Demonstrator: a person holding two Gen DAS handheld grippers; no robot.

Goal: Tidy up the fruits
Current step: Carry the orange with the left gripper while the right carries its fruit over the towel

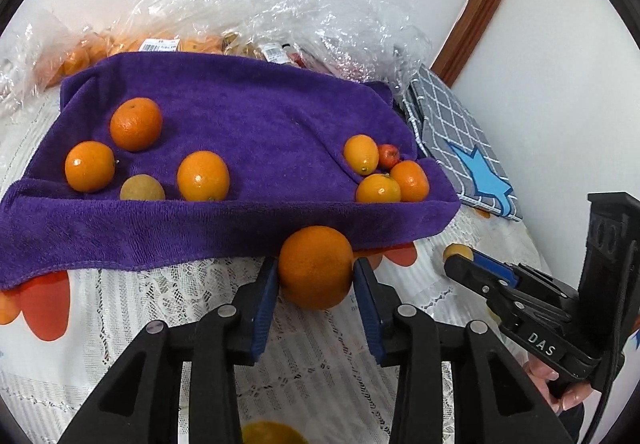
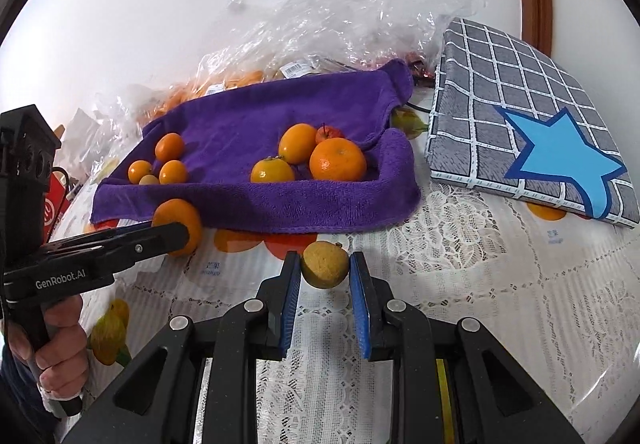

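Clenched on a round orange (image 1: 315, 267), the left tongs (image 1: 316, 276) and, gripping a small yellow-brown fruit (image 2: 324, 264), the right tongs (image 2: 325, 276) risk either rolling off the purple towel (image 1: 248, 123).

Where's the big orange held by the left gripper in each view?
Left wrist: the big orange sits low centre, between the left gripper's blue pads, just below the purple towel's front edge.
Right wrist: the same orange shows at left, partly behind that gripper's finger.
Shared landmark: the purple towel.
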